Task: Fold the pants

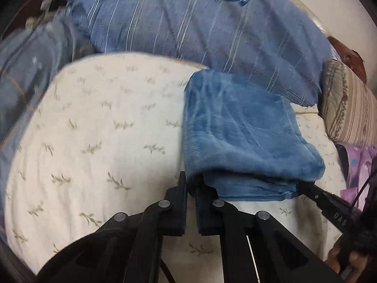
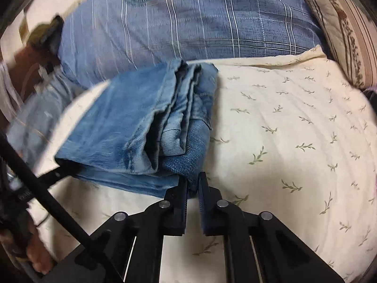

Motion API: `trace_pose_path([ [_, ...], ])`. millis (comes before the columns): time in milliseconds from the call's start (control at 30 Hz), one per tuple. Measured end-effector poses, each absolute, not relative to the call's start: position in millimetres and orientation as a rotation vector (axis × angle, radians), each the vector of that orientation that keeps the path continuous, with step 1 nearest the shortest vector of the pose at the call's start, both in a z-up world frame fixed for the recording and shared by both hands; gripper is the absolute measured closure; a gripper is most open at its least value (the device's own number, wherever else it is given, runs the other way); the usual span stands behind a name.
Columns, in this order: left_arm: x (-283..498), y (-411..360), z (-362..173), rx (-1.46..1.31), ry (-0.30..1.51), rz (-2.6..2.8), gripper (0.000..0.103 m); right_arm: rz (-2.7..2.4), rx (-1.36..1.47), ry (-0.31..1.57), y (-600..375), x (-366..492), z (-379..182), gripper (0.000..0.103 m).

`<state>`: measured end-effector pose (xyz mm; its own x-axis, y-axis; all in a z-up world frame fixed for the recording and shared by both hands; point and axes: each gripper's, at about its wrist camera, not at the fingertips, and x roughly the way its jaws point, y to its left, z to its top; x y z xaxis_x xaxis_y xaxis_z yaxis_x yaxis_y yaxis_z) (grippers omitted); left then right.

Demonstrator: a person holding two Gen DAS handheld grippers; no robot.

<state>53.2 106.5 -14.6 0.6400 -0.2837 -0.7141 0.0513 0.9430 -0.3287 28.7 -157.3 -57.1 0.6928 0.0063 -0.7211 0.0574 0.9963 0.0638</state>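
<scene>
Pinching the near corner of the folded pants (image 1: pixel 245 132), left claw (image 1: pixel 192 184) at lower centre of the left wrist view, jaws drawn nearly together with blue denim caught between the black pads. Reaching in from the lower right of that same view, right claw (image 1: pixel 304 187), its tip buried under the other near corner of the bundle. Gripping likewise in the right wrist view, right claw (image 2: pixel 193 184) at lower centre, jaws narrow and nipping the stacked hem layers of the pants (image 2: pixel 132 120). Entering from the lower left there, left claw (image 2: pixel 62 167), tip tucked into the fold's left corner. Lying as a compact, several-layered packet on the cream bed sheet (image 1: pixel 99 129) with its small leaf sprigs, pants sitting right of centre in the left view, left of centre in the right view. Resting behind the pants along the upper part of both views, large blue plaid pillow (image 1: pixel 188 28), the far edge of the denim touching or just beside it. Sitting at the right edge, striped beige cushion (image 1: pixel 348 108). Showing at the lower right corner of the left view, part of a hand (image 1: pixel 346 257), blurred.
</scene>
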Motion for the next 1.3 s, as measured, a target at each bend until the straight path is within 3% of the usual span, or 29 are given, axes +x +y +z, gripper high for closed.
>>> trace_pose_path([
  [133, 65, 111, -39, -0.332, 0.959, -0.166, 0.099, -0.062, 0.061, 0.876, -160, 40, -74, 0.096],
  [233, 60, 105, -30, -0.275, 0.915, -0.159, 0.097, -0.047, 0.097, 0.870, -164, 38, -71, 0.093],
  [333, 51, 98, -28, -0.217, 0.944, -0.153, 0.092, -0.015, 0.162, 0.897, -167, 30, -70, 0.080],
  [400, 41, 100, -26, -0.199, 0.951, -0.145, 0.087, 0.014, 0.202, 0.900, -168, 17, -68, 0.058],
  [467, 29, 104, -16, -0.194, 0.932, -0.133, 0.075, 0.002, 0.215, 0.894, -166, 4, -65, 0.037],
  [500, 20, 106, -11, -0.193, 0.917, -0.120, 0.061, 0.006, 0.232, 0.889, -165, -3, -65, 0.032],
  [533, 8, 106, -7, -0.191, 0.897, -0.094, 0.052, 0.018, 0.252, 0.894, -163, -11, -67, 0.032],
  [567, 2, 106, -6, -0.192, 0.885, -0.086, 0.051, 0.029, 0.268, 0.906, -159, -18, -70, 0.032],
  [900, -19, 90, 0, -0.099, 0.853, -0.056, 0.045, 0.029, 0.111, 0.880, -123, -26, -71, 0.031],
  [1300, -40, 86, 6, -0.018, 0.797, -0.025, 0.044, 0.000, 0.132, 0.823, -126, -34, -59, 0.031],
])
